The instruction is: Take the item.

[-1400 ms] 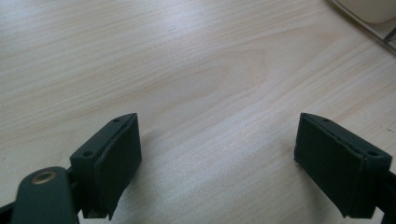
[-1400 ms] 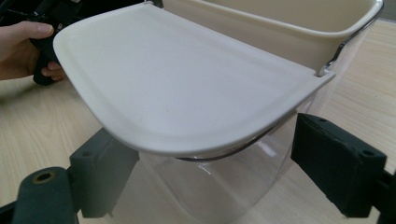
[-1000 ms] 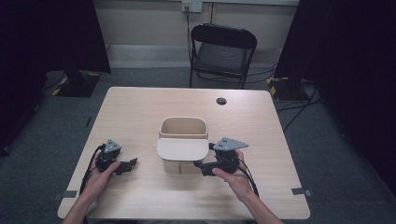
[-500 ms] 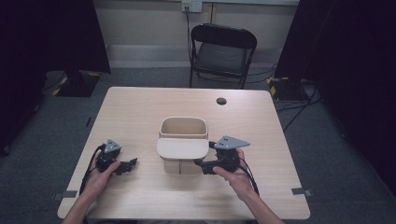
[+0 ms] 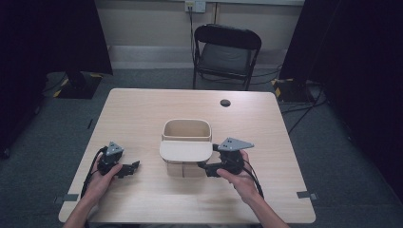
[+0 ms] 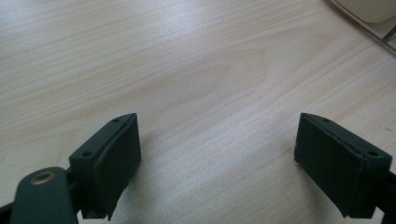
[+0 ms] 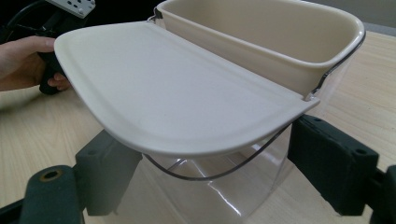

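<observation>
Right gripper (image 7: 212, 186): one; jaws wide, standing either side of the bin's clear lower body, nothing gripped.
Left gripper (image 6: 233, 163): one; jaws wide over bare wood, holding nothing.
Bin (image 5: 186, 147): one, at the table's middle; cream insert, flat cream lid (image 7: 173, 88) hinged open towards the person, thin wire handle (image 7: 215, 172) below it.
Table (image 5: 142, 109): one, light wood; one small black disc (image 5: 225, 102) near its far edge.
Chair (image 5: 227, 52): one, black, folding, behind the table.
Writing: none legible.
</observation>
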Tool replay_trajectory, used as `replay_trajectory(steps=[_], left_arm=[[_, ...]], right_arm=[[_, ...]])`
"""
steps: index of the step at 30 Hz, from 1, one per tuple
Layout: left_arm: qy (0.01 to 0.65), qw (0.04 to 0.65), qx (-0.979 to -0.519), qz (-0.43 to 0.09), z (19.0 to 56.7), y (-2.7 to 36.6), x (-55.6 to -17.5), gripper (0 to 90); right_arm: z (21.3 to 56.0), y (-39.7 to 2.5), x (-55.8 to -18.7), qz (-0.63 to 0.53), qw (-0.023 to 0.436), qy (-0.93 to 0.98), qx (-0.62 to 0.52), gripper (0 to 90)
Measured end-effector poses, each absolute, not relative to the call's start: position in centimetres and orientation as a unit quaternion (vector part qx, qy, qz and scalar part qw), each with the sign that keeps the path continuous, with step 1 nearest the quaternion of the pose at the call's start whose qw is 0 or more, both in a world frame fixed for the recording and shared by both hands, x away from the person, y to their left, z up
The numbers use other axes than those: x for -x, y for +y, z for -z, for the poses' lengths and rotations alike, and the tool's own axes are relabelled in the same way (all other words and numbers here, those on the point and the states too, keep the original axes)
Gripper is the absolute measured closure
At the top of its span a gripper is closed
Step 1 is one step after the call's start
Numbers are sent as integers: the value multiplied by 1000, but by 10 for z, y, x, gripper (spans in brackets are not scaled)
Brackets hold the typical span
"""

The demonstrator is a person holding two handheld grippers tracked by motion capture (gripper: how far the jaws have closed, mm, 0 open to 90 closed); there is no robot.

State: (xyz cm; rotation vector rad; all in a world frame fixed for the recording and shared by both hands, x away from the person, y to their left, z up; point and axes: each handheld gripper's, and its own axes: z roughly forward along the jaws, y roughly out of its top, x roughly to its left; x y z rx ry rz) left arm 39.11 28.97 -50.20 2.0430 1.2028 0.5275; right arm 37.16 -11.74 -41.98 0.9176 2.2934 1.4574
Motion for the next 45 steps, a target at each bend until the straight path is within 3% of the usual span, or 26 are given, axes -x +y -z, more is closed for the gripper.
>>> replay_trajectory(steps=[45], left_arm=[[464, 348, -789, -204, 502, 290, -391, 140]], right_arm=[[408, -119, -376, -517, 153, 782, -313, 194]])
